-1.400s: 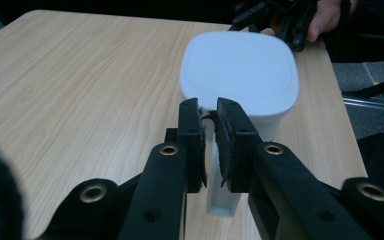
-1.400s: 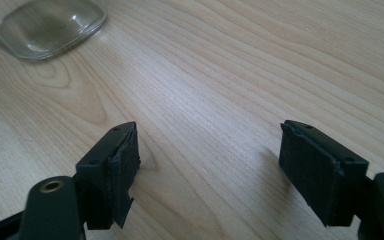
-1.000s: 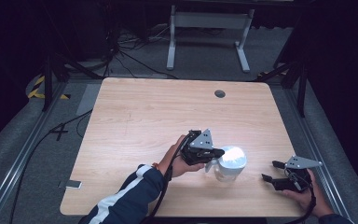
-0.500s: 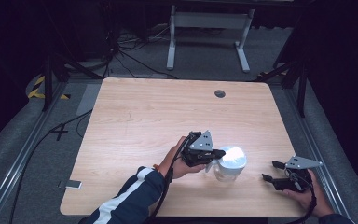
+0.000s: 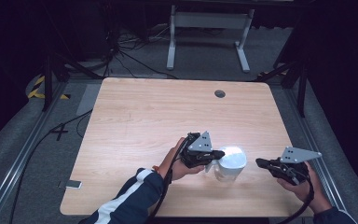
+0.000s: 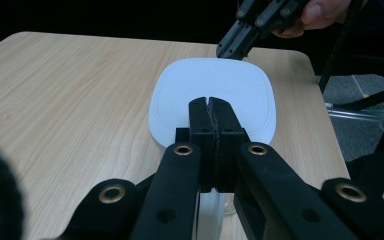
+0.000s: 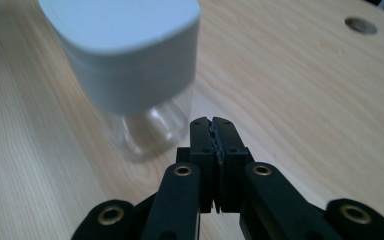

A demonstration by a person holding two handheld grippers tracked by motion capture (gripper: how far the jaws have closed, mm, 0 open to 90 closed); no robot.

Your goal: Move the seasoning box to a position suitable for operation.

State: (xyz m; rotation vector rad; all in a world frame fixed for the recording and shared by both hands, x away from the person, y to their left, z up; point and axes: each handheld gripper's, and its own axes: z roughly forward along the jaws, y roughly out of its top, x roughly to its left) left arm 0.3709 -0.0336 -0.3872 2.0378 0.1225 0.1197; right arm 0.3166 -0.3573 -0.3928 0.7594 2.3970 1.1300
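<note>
Left gripper (image 5: 216, 153): jaws pressed together, nothing pinched, tips at the near edge of the lid, the closer tool by far.

Jar (image 5: 230, 164): clear body, white rounded-square lid (image 6: 212, 97), upright (long axis vertical) on the table (image 5: 135, 121), near its front edge, between the two tools.

Right gripper (image 5: 261, 163): jaws closed and empty, apart from the jar, which lies to its left.
</note>
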